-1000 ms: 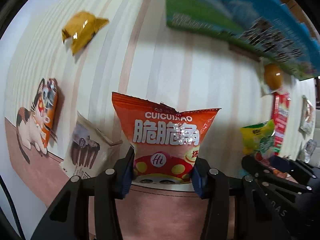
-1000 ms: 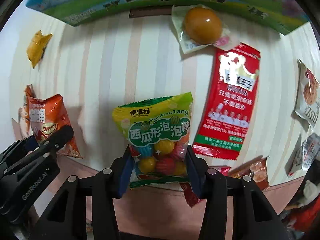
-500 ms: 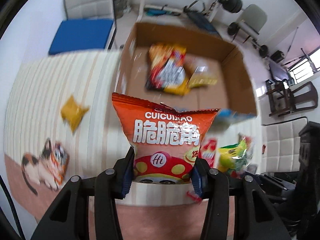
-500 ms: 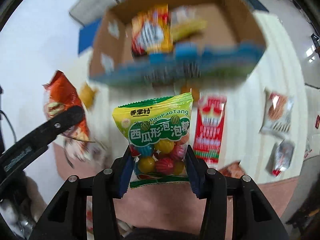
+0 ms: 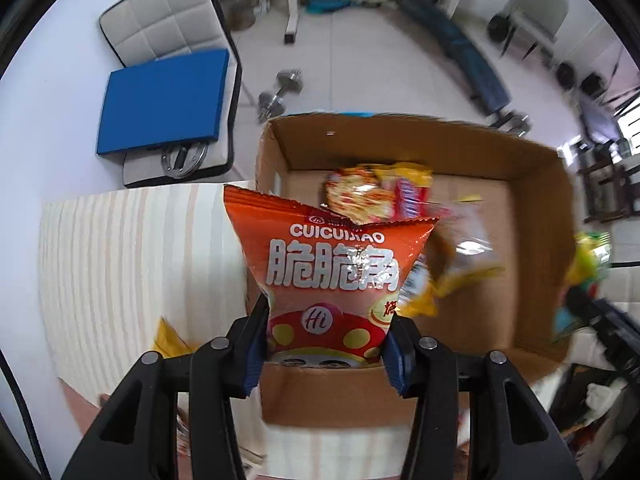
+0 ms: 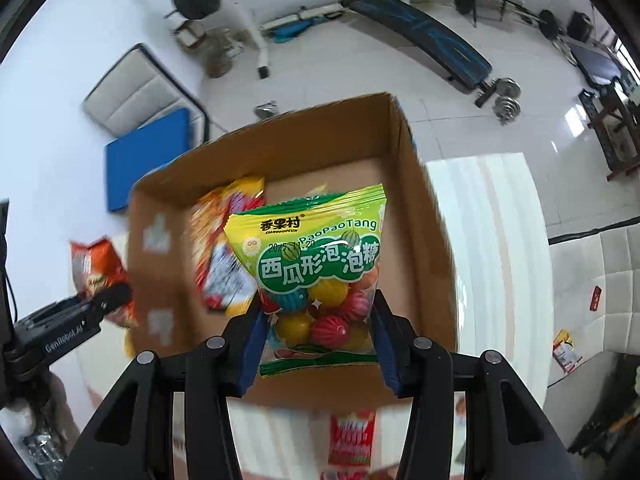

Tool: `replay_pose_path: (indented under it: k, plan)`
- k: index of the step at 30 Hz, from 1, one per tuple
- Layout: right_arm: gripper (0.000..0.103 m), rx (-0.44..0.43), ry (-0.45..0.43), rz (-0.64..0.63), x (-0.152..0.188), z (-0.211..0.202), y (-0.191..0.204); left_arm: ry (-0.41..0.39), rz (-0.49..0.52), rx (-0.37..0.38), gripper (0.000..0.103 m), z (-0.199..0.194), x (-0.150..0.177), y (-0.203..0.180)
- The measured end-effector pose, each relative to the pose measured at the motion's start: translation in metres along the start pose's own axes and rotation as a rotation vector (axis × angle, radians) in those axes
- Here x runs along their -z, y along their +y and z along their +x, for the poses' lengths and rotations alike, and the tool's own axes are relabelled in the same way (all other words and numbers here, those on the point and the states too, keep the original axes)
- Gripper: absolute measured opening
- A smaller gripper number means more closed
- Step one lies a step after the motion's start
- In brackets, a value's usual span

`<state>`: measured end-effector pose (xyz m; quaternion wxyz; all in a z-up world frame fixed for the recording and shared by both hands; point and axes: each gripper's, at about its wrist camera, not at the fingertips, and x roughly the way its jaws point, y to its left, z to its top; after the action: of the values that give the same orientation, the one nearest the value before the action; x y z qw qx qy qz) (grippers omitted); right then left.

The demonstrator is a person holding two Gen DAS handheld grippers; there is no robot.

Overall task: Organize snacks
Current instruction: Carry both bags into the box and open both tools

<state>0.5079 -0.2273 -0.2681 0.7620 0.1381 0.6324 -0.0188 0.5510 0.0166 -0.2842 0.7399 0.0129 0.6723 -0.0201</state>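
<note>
Holding my left gripper clamped on the orange chip bag, right gripper clamped on the green gumball bag, over the cardboard box

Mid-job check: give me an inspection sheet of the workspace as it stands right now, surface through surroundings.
Surface: striped tablecloth under the cardboard box.
Job's things: orange chip bag and green gum-ball bag, both held above the open box; several packets already inside.
Clutter: yellow packet and red packet on the table.
Grippers: left tongs shut on the chip bag; right tongs shut on the gum-ball bag.
Cables: nothing seen.
Surroundings: chair with blue cushion, dumbbells, weight bench.
</note>
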Motion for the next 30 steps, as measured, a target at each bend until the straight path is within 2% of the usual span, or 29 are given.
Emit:
replay_pose_path:
  k: [5,11,13,14,15,16,18,22,30]
  plan:
    - [0.051,0.067,0.000,0.008,-0.029,0.037,-0.005,0.037,-0.008,-0.034,0.046,0.032,-0.027,0.007]
    - [0.052,0.093,0.021,0.010,-0.047,0.068,-0.003,0.045,-0.005,-0.039,0.047,0.043,-0.043,0.003]
    - [0.069,0.097,0.040,0.003,-0.051,0.074,-0.002,0.053,-0.010,-0.025,0.048,0.044,-0.045,0.002]
    - [0.090,0.100,0.037,-0.001,-0.052,0.074,-0.001,0.056,-0.011,-0.021,0.050,0.045,-0.046,0.002]
    - [0.093,0.095,0.030,-0.014,-0.053,0.074,0.002,0.057,-0.012,-0.028,0.059,0.045,-0.047,0.002]
    - [0.093,0.097,0.032,-0.025,-0.054,0.076,0.004,0.055,-0.008,-0.031,0.075,0.044,-0.046,0.001]
    - [0.093,0.112,0.032,-0.050,-0.054,0.073,0.011,0.044,0.001,-0.016,0.083,0.042,-0.046,-0.002]
    - [0.094,0.114,0.030,-0.075,-0.050,0.066,0.021,0.011,0.002,0.001,0.090,0.033,-0.042,-0.004]
    - [0.097,0.091,-0.003,-0.105,-0.025,0.042,0.034,-0.048,0.019,0.060,0.090,0.004,-0.024,-0.009]
